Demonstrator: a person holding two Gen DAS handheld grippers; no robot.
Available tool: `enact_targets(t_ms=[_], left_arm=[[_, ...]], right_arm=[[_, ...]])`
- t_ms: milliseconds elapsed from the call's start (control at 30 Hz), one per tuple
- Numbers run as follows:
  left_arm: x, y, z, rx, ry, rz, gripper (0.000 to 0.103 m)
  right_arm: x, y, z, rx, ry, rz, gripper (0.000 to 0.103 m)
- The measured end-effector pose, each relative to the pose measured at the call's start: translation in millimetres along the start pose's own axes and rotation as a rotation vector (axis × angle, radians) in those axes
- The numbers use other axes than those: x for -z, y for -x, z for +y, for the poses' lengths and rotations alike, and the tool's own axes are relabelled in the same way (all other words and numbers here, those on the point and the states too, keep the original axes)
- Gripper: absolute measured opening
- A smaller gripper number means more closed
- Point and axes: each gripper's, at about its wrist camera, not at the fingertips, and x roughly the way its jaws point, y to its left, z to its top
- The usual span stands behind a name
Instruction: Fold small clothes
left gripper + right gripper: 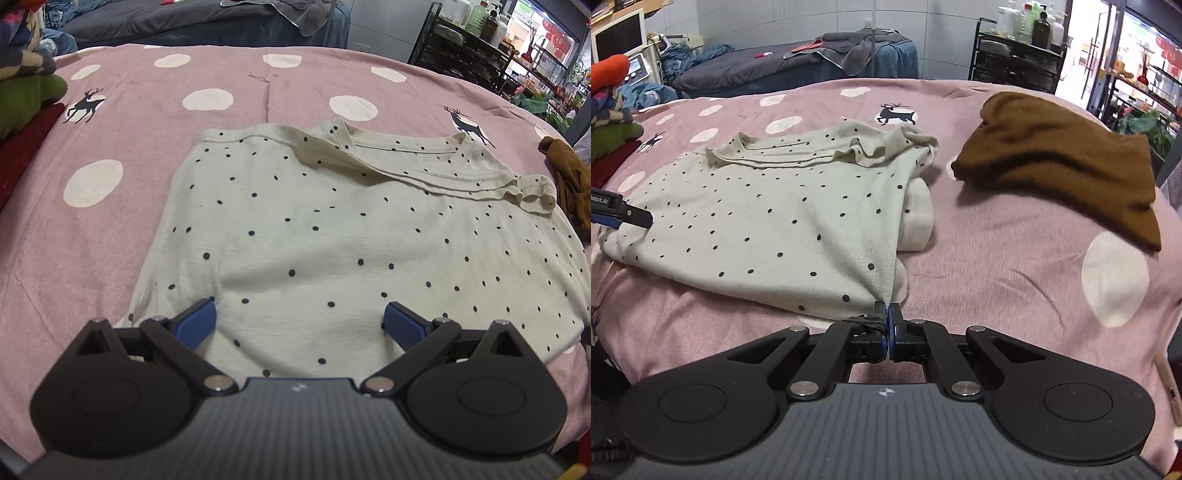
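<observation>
A cream shirt with small dark dots (314, 229) lies spread on the pink bed cover (110, 229), one sleeve folded across its chest below the neckline. My left gripper (300, 319) hovers over the shirt's near hem, its blue pads wide apart and nothing pinched between them. In the right wrist view the same dotted shirt (775, 214) lies to the left. My right gripper (887, 314) is shut on the shirt's near right corner, and the cloth pulls up in a taut ridge to its tips. The left gripper's fingertip (635, 218) shows at the shirt's left edge.
A brown knit garment (1060, 166) lies on the cover right of the shirt. Folded clothes in green, dark red and a pattern are stacked at the left (26, 96). Behind the bed stand a dark bed (775, 70) and a black shelf with bottles (1019, 55).
</observation>
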Motion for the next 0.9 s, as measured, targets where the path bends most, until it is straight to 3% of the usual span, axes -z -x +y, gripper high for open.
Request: enact_targets(t_ms=[67,167,300,400,467,533,600,667,900], left_arm=[[1.0,-1.1,-1.3,-0.002,-0.007,-0.002,0.101],[1.8,-1.2,-2.5,0.000,-0.020,-0.005,0.103],[1.5,1.8,0.8,0.014,-0.006,-0.017,0.103],[-1.0,5.1,4.8,0.016,0.027,-0.030,0.103],[-2.8,7.8,4.8,0.005,0.040,-0.045,0.103],[-4.8,10.8,1.3,-0.008,0.031,-0.066,0.103],[-6.4,13.6,-4.2,-0.022,0.008,-0.096,0.103],[-7.7,14.5,-11.0,-0.032,-0.022,-0.111,0.101],[-14.2,8.5,-28.2,0.031,-0.046,-0.128,0.082]], right_arm=[[-1.2,0.9,0.7,0.005,0.008,0.004,0.004],[-4.9,8.3,-2.3,0.032,0.014,-0.017,0.042],[-16.3,22.7,-12.1,0.100,0.023,-0.072,0.045],[-26.0,31.3,-17.0,0.108,0.029,-0.127,0.054],[-32.4,30.0,-16.8,0.103,0.034,-0.143,0.055],[-38.2,25.7,-13.1,0.078,0.032,-0.152,0.055],[-46.0,20.0,-3.6,0.037,0.028,-0.157,0.066],[-52.3,13.5,10.6,0.000,0.038,-0.158,0.090],[-66.1,-13.8,60.4,-0.105,0.132,-0.178,0.091]])
